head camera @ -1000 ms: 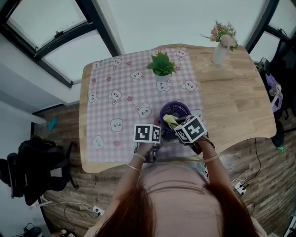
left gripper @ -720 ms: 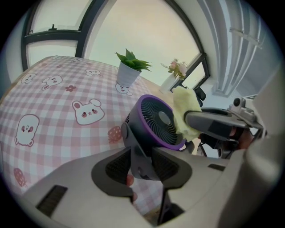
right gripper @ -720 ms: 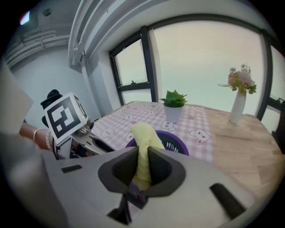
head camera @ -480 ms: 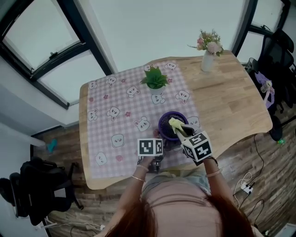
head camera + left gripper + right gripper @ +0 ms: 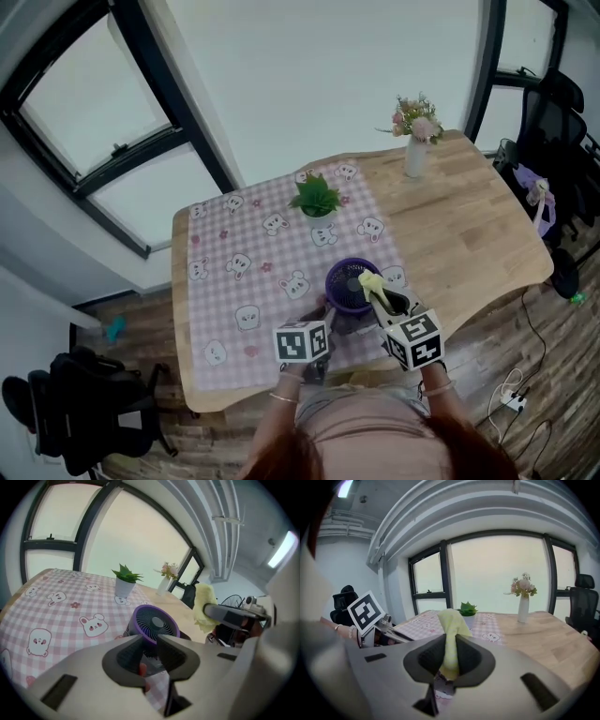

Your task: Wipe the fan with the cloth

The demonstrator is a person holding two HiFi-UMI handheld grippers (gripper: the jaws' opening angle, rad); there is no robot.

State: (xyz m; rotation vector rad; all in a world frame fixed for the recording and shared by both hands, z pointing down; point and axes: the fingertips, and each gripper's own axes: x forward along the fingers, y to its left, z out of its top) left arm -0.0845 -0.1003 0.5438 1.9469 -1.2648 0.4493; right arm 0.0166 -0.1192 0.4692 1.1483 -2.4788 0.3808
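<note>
Head view, from above: a purple fan (image 5: 349,284) sits low and centre on a checked tablecloth (image 5: 244,272), near the table's (image 5: 469,225) front edge. The right gripper (image 5: 382,294) holds a yellow cloth (image 5: 370,281) at the fan's right rim, and the left gripper (image 5: 324,317) is just beside the fan's base. A long stroke could knock the potted plant (image 5: 317,197) beyond it; the flower vase (image 5: 414,155) stands well apart.

Left gripper view: the narrow jaws have just been closing, with the fan's lower edge at their tips. I cannot tell if the pads press on it. If not, the fan would likely slide or tip when wiped.

Right gripper view: the jaws pinch only a bunched fold of cloth, which could pull free on the grille. The left gripper crowds its path.
</note>
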